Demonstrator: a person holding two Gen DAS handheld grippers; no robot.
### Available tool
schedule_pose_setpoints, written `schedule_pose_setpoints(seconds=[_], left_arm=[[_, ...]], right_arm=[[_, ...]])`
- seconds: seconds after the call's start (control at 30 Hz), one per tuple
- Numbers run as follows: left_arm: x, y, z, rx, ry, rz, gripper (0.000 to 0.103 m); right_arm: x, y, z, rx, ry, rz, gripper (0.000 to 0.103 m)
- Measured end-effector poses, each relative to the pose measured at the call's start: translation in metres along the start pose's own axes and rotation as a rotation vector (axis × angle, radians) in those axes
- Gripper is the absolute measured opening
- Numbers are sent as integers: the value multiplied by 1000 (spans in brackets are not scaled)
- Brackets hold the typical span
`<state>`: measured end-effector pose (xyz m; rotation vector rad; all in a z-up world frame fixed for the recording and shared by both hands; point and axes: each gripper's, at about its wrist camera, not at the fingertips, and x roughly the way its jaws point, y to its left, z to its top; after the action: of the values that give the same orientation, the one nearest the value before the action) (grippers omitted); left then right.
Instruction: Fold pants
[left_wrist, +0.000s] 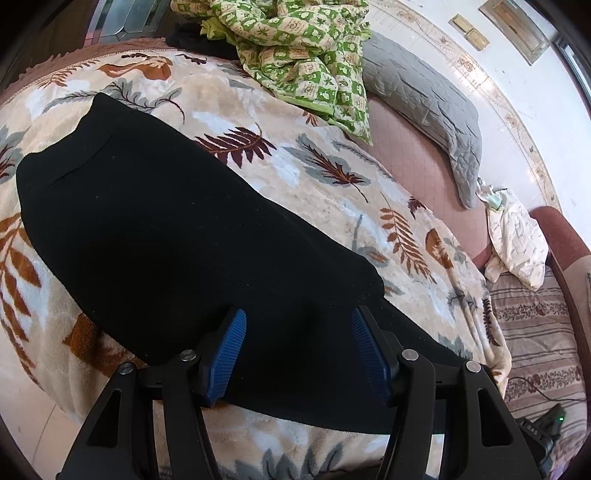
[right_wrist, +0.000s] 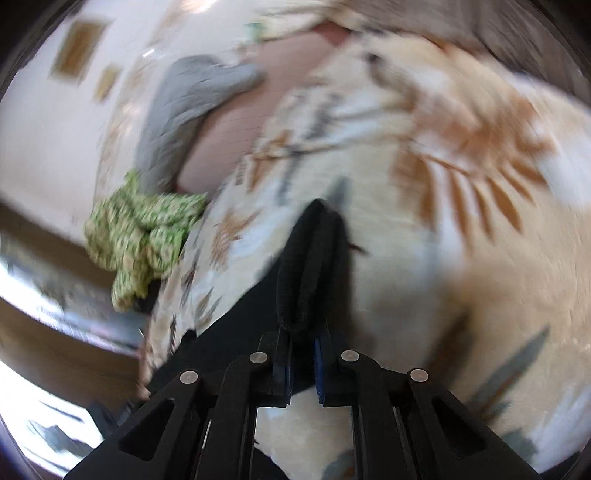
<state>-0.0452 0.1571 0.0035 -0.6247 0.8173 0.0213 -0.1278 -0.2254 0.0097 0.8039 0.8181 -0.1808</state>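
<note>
Your left gripper (left_wrist: 298, 350) hovers spread wide over the black pants (left_wrist: 166, 229), whose long axis runs toward ten o'clock across the leaf-print blanket (left_wrist: 314, 177), while your right gripper (right_wrist: 317, 236), in a blurred view, pinches a fold of them.

I see black pants (left_wrist: 177, 236) of matt, finely ribbed knit cloth lying on a plush, fuzzy leaf-print blanket (left_wrist: 303, 162); my left gripper (left_wrist: 298, 347) is matt black plastic with ridged blue pads (left_wrist: 227, 354) and small shiny metal pins; a grey quilted cover (left_wrist: 424, 110) looks soft
</note>
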Motion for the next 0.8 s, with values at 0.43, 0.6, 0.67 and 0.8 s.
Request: schedule_pose_setpoints(seconds=[0.43, 0.6, 0.67, 0.8], left_arm=[[-36, 9, -12, -33, -156, 71, 58], [-41, 14, -17, -57, -175, 107, 58], [-40, 14, -20, -68, -166, 111, 58], [-44, 11, -19, -54, -176, 107, 58]], right_arm=[[34, 113, -40, -402, 162, 229, 8], [72, 179, -64, -628, 347, 255, 8], [87, 210, -79, -760, 409, 226, 8], [111, 241, -102, -919, 478, 134, 8]])
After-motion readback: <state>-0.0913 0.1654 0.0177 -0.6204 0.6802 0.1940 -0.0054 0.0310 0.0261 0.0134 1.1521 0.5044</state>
